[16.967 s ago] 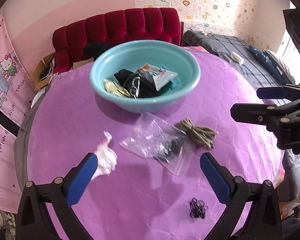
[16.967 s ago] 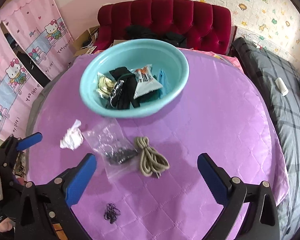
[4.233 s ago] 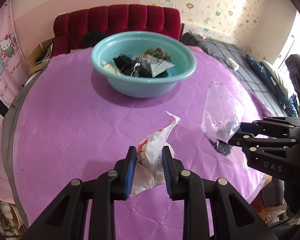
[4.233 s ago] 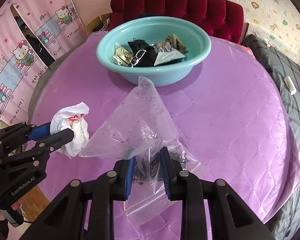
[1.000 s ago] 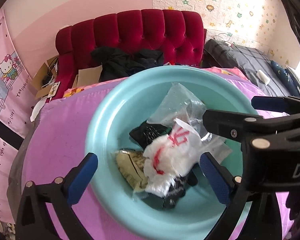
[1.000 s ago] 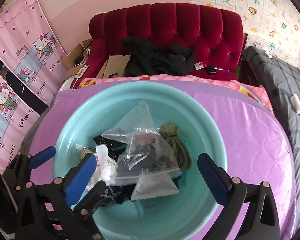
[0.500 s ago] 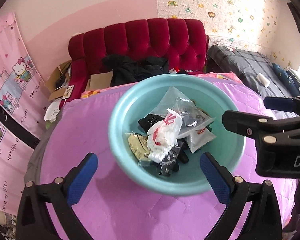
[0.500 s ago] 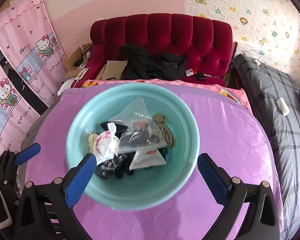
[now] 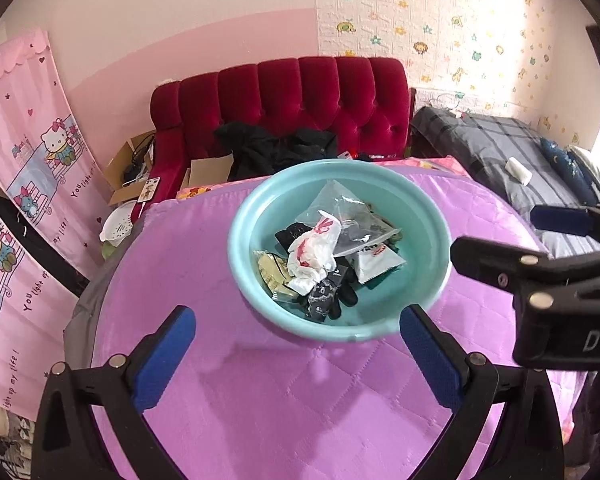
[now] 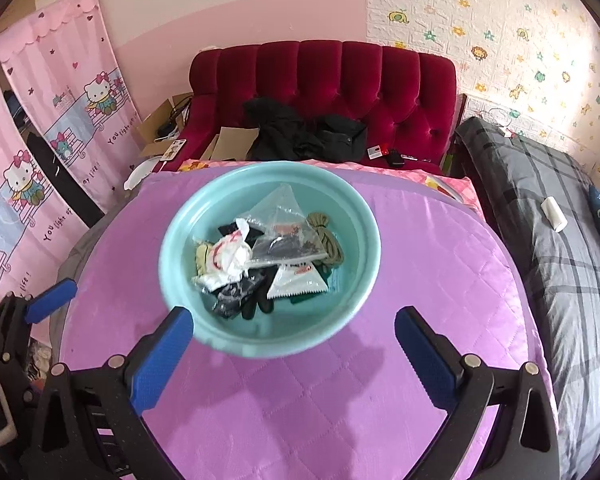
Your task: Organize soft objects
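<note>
Both bags now lie in the basin (image 9: pixel 428 216); left hand-held gripper (image 9: pixel 296 354) and right hand-held gripper (image 10: pixel 294 354) hang spread, empty, next hunting leftovers.

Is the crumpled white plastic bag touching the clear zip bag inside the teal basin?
Touching. In the right wrist view the white plastic bag lies against the clear zip bag, their edges overlapping with no gap, inside the teal basin.
</note>
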`<action>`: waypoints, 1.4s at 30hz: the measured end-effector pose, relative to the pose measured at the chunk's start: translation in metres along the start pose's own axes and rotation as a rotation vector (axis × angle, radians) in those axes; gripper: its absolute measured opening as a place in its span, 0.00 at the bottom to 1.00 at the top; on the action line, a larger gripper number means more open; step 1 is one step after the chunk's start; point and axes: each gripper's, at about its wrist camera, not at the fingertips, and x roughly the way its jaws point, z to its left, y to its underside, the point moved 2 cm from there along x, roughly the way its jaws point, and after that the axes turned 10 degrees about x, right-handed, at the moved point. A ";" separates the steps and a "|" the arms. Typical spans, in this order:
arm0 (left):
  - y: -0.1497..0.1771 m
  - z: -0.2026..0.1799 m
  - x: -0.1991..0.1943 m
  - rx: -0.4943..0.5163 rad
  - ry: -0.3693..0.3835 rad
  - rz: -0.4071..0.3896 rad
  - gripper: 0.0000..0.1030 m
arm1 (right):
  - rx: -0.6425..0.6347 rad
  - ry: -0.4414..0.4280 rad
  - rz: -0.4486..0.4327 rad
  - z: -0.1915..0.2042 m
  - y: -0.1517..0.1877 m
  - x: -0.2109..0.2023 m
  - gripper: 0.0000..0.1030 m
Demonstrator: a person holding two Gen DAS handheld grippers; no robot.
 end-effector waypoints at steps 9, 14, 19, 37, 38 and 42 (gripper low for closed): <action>0.022 -0.015 -0.039 -0.004 -0.013 -0.042 1.00 | -0.009 -0.024 -0.039 -0.003 0.036 -0.038 1.00; 0.039 -0.026 -0.055 0.003 -0.021 -0.051 1.00 | -0.008 -0.029 -0.067 -0.004 0.059 -0.057 1.00; 0.054 -0.035 -0.066 0.003 -0.035 -0.060 1.00 | -0.020 -0.006 -0.084 -0.003 0.081 -0.068 1.00; 0.087 -0.048 -0.075 -0.055 -0.014 -0.052 1.00 | -0.014 0.013 -0.119 -0.012 0.126 -0.079 1.00; 0.087 -0.048 -0.075 -0.056 -0.014 -0.050 1.00 | -0.017 0.014 -0.120 -0.011 0.127 -0.080 1.00; 0.088 -0.047 -0.074 -0.058 -0.018 -0.040 1.00 | -0.028 0.016 -0.117 -0.008 0.129 -0.080 1.00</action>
